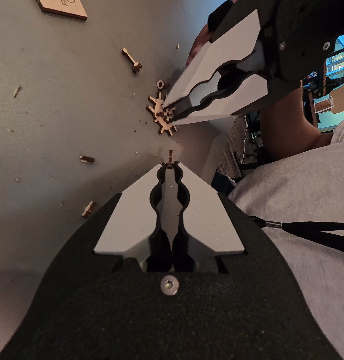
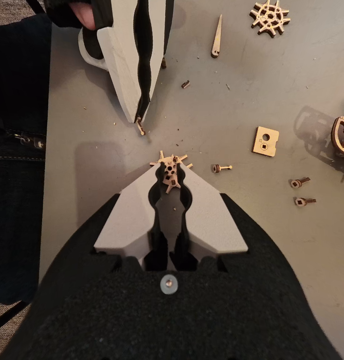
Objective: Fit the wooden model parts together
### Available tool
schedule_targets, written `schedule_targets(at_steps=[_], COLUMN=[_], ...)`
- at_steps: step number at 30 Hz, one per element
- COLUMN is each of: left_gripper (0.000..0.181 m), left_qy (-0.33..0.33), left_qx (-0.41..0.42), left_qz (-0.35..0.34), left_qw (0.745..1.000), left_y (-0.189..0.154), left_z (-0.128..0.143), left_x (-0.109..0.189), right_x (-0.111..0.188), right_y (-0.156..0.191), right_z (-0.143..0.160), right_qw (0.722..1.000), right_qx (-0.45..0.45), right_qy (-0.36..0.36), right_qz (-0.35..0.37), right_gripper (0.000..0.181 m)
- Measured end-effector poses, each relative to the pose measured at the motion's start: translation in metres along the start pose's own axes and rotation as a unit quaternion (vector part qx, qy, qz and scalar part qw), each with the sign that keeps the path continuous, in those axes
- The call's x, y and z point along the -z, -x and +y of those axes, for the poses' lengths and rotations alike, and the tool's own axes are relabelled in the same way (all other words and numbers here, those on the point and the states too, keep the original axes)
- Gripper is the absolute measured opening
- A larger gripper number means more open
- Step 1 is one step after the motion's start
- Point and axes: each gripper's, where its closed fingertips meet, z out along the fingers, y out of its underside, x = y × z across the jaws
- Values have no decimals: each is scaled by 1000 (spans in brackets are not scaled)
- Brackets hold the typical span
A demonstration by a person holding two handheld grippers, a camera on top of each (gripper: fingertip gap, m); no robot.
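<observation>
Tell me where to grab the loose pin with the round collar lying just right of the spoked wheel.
Close on the dark round collar of the pin, coming from above with fingers across its axis. It lies flat on the table, and the thin pale shaft offers less to pinch. Both grippers are currently full.

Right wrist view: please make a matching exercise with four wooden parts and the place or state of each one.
1. small pin
2. hub of the toothed wheel
3. square plate
4. pointed stick

a. lies far up on the table
b. clamped in the right gripper
c. held by the left gripper
d. lies flat, right of the wheel

Pairs: 1-c, 2-b, 3-d, 4-a
</observation>
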Motion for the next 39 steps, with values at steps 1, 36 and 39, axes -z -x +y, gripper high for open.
schedule_targets(at_steps=[1,36,39], left_gripper=[6,6,6], left_qy=[0,1,1], left_qx=[0,-3,-3], left_qz=[0,1,1], left_qw=[1000,1000,1000], left_y=[0,-2,-2], left_z=[0,0,0], left_x=[0,-1,-1], right_x=[1,-1,-2], right_y=[0,7,7], right_z=[-1,1,0], right_qw=[1000,1000,1000], right_qx=[0,13,14], right_qy=[-3,3,2], right_qz=[1,-11,-11], right_gripper=[11,12,17])
